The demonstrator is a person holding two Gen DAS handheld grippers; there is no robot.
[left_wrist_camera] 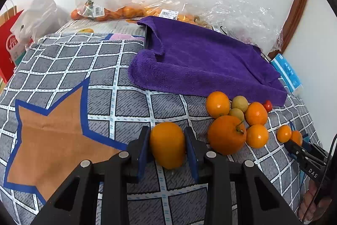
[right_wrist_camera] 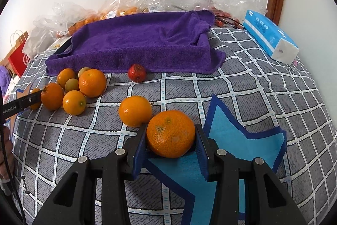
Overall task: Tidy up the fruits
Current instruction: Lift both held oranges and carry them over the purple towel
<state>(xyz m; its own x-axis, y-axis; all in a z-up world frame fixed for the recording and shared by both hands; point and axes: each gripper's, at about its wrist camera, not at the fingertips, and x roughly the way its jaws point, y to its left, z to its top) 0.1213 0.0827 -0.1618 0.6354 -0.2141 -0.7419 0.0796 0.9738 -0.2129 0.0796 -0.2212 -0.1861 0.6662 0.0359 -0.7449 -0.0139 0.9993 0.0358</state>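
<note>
A smooth, oval orange fruit [left_wrist_camera: 167, 144] sits clamped between the blue pads of the left gripper [left_wrist_camera: 167, 146], which tilts downward over the grey checked cloth [left_wrist_camera: 118, 85], just right of its tan star patch [left_wrist_camera: 52, 136]. To its right lies a loose cluster of oranges [left_wrist_camera: 233, 121] before a purple towel [left_wrist_camera: 200, 60]. Further right, the right gripper [right_wrist_camera: 171, 136] slopes down likewise, its jaws pinched on a round, mottled mandarin [right_wrist_camera: 170, 133] above the cloth's blue star patch [right_wrist_camera: 238, 140].
</note>
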